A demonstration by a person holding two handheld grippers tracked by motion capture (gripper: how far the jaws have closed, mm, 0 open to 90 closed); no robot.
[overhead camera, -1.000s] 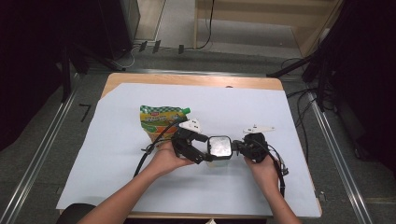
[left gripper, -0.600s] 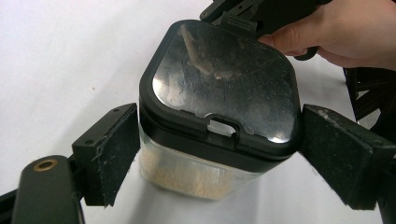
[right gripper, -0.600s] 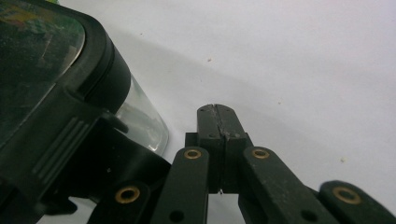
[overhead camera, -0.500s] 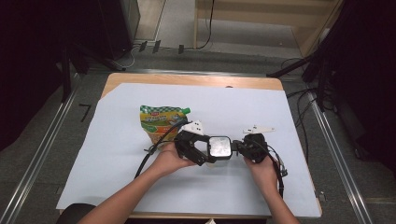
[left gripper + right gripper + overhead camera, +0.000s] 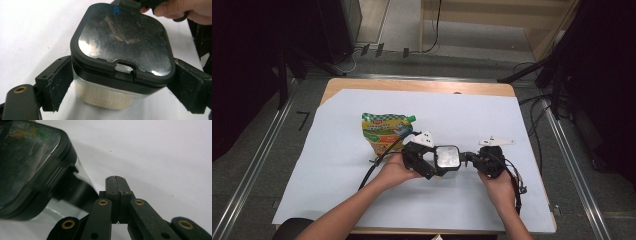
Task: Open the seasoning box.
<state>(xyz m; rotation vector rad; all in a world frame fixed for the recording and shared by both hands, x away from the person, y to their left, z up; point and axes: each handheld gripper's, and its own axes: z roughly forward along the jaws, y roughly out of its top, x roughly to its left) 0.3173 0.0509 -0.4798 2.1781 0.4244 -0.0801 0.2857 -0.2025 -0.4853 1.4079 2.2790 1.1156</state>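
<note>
Hands come in from the near edge in the high view, each holding a tool over a white sheet that covers the wooden tabletop. The left tool clasps a small square container with a shiny lid, near the middle of the sheet. The right tool points left at the container's right side and sits just beside it. A green and yellow spouted pouch lies flat on the sheet, just to the far left of the left tool. A black cable trails from the left tool toward the near left.

Seen from the left gripper view, the container sits between the two black jaws, whose pads press on its left and right sides just under its black-rimmed reflective lid. Its clear body holds something pale and fine. The right hand shows at the far right.

Looking along the right gripper view, the right tool has its jaws pressed together with nothing between them. The container stands at the left, just beside the tips; I cannot tell whether they touch.
</note>
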